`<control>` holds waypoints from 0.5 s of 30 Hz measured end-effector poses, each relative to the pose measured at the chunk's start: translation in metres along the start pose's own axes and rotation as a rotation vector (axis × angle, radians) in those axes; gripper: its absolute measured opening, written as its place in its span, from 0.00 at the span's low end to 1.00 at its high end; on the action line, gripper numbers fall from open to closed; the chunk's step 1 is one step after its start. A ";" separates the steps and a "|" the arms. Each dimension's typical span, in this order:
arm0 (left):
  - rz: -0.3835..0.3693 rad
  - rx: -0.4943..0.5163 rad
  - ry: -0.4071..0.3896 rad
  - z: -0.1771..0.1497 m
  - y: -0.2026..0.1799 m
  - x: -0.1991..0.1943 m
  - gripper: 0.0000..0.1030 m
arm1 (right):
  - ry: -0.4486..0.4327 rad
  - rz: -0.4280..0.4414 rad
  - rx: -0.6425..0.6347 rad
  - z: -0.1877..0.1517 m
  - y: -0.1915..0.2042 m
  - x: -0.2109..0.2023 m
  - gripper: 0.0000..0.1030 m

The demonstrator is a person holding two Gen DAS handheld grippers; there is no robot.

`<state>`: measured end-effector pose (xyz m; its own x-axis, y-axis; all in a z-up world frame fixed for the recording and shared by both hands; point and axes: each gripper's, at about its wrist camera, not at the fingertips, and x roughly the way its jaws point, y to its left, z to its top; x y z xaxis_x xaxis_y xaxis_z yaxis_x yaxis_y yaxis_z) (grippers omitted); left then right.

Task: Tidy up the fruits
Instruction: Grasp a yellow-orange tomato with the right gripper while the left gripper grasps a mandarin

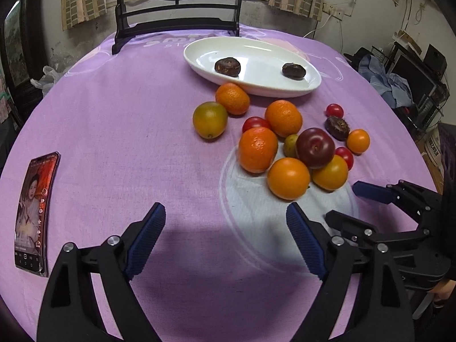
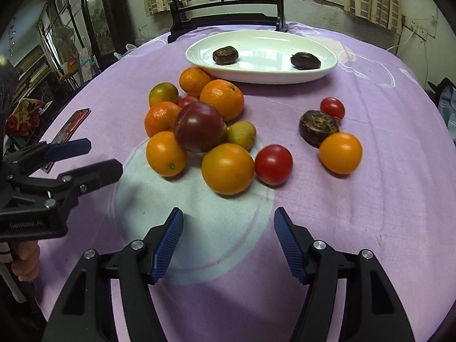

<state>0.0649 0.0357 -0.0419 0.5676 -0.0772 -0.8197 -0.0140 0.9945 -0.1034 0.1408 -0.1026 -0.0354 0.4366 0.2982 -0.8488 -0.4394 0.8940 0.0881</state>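
Note:
A pile of fruit lies on the purple cloth: several oranges (image 1: 258,149) (image 2: 222,99), a dark red plum (image 1: 315,147) (image 2: 198,126), red tomatoes (image 2: 273,164) and a dark brown fruit (image 1: 337,127) (image 2: 318,126). A white oval plate (image 1: 285,88) (image 2: 265,78) behind the pile holds two dark brown fruits (image 1: 227,66) (image 2: 225,55). My left gripper (image 1: 225,213) is open and empty, left of and short of the pile. My right gripper (image 2: 228,216) is open and empty, just short of the pile; it also shows in the left wrist view (image 1: 339,202).
A phone (image 1: 32,213) (image 2: 71,126) lies on the cloth at the left. A dark wooden stand with a round painted panel (image 1: 176,8) (image 2: 228,5) stands behind the plate. The round table's edge drops off on all sides.

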 end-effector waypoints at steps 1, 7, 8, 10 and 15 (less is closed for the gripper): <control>-0.002 -0.006 0.003 0.000 0.002 0.001 0.82 | -0.001 -0.001 -0.007 0.002 0.002 0.002 0.65; -0.010 -0.030 0.009 0.002 0.013 0.005 0.82 | -0.002 -0.020 -0.039 0.020 0.011 0.015 0.55; -0.011 -0.030 0.010 0.003 0.014 0.005 0.82 | -0.004 -0.024 -0.042 0.022 0.012 0.016 0.54; -0.016 -0.030 0.016 0.004 0.014 0.007 0.82 | -0.007 -0.038 -0.048 0.027 0.012 0.019 0.44; -0.023 -0.014 0.027 0.004 0.007 0.007 0.82 | -0.014 -0.034 -0.043 0.029 0.006 0.018 0.40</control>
<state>0.0722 0.0423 -0.0466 0.5457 -0.1025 -0.8317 -0.0127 0.9914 -0.1305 0.1686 -0.0820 -0.0348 0.4625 0.2727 -0.8437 -0.4570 0.8887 0.0367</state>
